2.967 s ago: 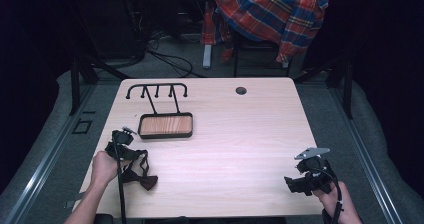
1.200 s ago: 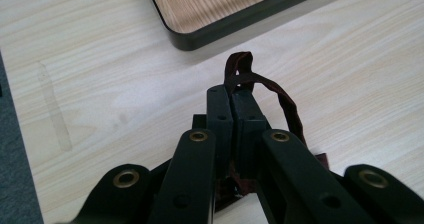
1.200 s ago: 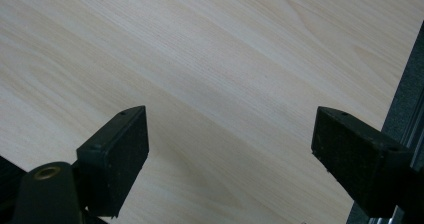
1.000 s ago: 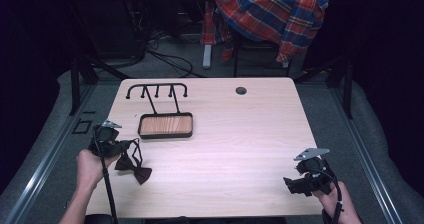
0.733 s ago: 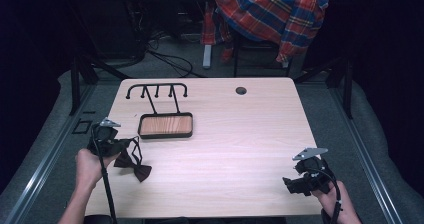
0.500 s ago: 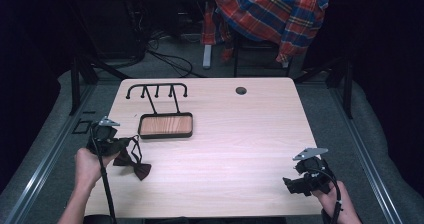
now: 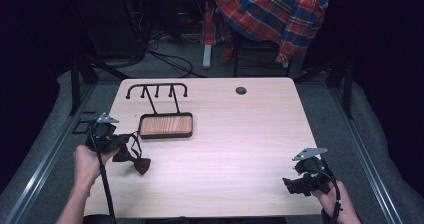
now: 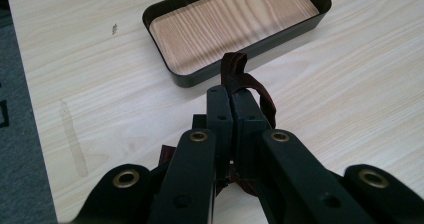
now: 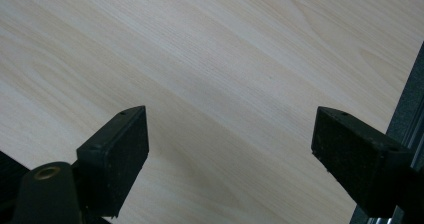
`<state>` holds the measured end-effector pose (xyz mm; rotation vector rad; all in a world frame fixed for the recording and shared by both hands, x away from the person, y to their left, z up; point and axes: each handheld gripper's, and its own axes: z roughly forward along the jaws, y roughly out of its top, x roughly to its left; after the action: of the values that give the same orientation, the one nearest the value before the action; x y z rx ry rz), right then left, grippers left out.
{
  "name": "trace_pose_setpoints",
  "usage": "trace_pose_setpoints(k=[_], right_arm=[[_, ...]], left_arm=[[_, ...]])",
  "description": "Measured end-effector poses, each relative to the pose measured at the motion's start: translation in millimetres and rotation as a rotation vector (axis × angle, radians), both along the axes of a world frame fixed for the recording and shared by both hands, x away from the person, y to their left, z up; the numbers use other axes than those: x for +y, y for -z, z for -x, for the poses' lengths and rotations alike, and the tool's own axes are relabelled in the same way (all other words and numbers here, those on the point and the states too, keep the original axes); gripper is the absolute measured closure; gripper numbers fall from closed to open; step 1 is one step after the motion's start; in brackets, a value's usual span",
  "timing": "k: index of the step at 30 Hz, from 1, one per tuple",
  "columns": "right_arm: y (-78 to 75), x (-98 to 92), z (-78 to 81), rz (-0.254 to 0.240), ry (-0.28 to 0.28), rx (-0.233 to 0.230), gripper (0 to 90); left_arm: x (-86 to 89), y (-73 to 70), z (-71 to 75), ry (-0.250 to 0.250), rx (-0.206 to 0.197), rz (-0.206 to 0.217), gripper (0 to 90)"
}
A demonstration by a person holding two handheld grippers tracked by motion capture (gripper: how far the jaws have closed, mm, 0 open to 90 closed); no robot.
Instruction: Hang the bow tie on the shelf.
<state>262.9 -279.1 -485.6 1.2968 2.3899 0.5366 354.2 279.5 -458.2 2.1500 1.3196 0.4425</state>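
Table [image 7: 240,149] edge partly hides bow tie [image 7: 134,159] under left tool [image 8: 231,111].

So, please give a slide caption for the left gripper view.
Left claw shut on dark maroon fabric bow tie strap near black-rimmed wooden tray.

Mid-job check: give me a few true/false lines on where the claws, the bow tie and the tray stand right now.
1. The left claw is shut on the bow tie. True.
2. The right claw holds a strap. False: its jaws stand wide open over bare table, with nothing between them.
3. The bow tie lies inside the tray. False: it is outside the tray, on the near side, by the left claw.
4. The tray has a wooden floor and a dark rim. True.
5. A plaid shirt hangs beyond the table's far edge. True.
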Motion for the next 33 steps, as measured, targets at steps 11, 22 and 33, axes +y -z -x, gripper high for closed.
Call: trace_pose_setpoints(k=[11, 22, 33], right_arm=[[-0.1, 0.9, 0.8, 0.013, 0.003, -0.005, 15.0], [1.0, 2.9, 0.5, 0.022, 0.005, -0.004, 14.9], [0.6, 3.4, 2.0, 0.041, 0.005, -0.011, 14.9]], left_arm=[[-0.8, -11.4, -3.3, 0.006, -0.034, 0.004, 88.3], [4.8, -17.1, -7.2, -0.002, -0.051, 0.014, 88.2], [6.9, -26.1, -9.2, -0.002, -0.082, 0.013, 88.3]])
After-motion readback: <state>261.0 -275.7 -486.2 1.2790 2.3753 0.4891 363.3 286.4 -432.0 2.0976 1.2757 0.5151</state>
